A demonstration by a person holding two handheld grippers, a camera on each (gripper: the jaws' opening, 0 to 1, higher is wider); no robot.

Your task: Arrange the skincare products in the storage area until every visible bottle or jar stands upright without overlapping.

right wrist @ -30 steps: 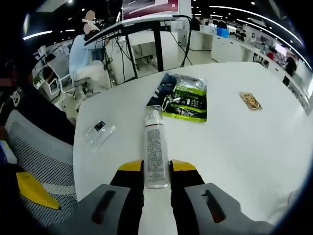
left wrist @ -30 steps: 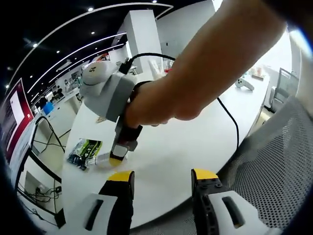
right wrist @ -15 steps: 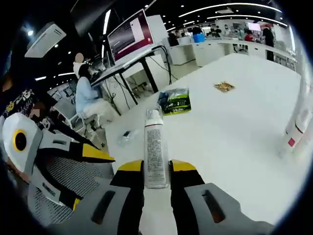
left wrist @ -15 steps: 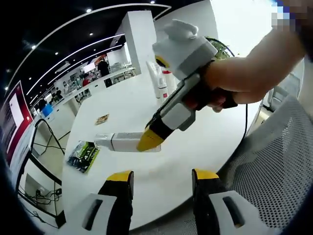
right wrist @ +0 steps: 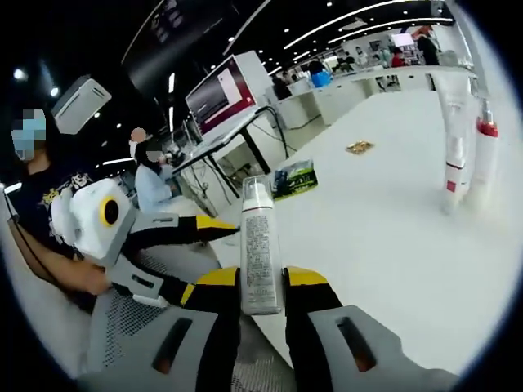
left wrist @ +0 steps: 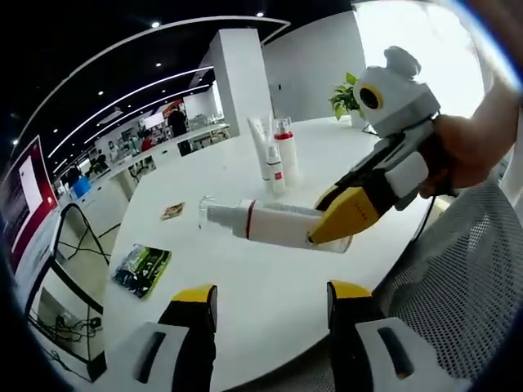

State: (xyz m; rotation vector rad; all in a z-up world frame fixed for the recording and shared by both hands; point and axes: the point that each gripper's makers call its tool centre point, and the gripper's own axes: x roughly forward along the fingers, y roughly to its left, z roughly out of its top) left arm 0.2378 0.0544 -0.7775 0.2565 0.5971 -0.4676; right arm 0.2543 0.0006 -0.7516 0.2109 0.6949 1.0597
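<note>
**Spray bottle held in the right gripper above the white table**

In the left gripper view we look along our left gripper (left wrist: 265,306), whose two yellow-tipped jaws stand apart with nothing between them. Beyond them lies the white table (left wrist: 245,302). The right gripper (left wrist: 347,222) comes in from the right, held by a hand (left wrist: 474,147), and its yellow jaws are clamped on the base end of a white spray bottle (left wrist: 274,224). We see the bottle lying roughly level in the air above the table, its clear cap pointing left. Farther back on the table three tall products (left wrist: 272,151) stand upright close together: a white tube, a bottle with a red collar and a smaller white bottle in front. A green packet (left wrist: 143,269) lies flat near the left edge of the table, and a small brown sachet (left wrist: 172,211) lies beyond it. A mesh chair back (left wrist: 458,278) shows at the right.

In the right gripper view we see the right gripper (right wrist: 261,286) closed on the white spray bottle (right wrist: 260,253), which runs straight up between the jaws, cap away from the camera. The left gripper (right wrist: 163,237) enters from the left, its jaws apart and holding nothing. Across the white table (right wrist: 384,245) the green packet (right wrist: 296,178) and the brown sachet (right wrist: 357,148) lie flat, well apart from the three tall products (right wrist: 466,147) standing at the right edge. A large screen (right wrist: 222,88) stands behind the table.
</note>
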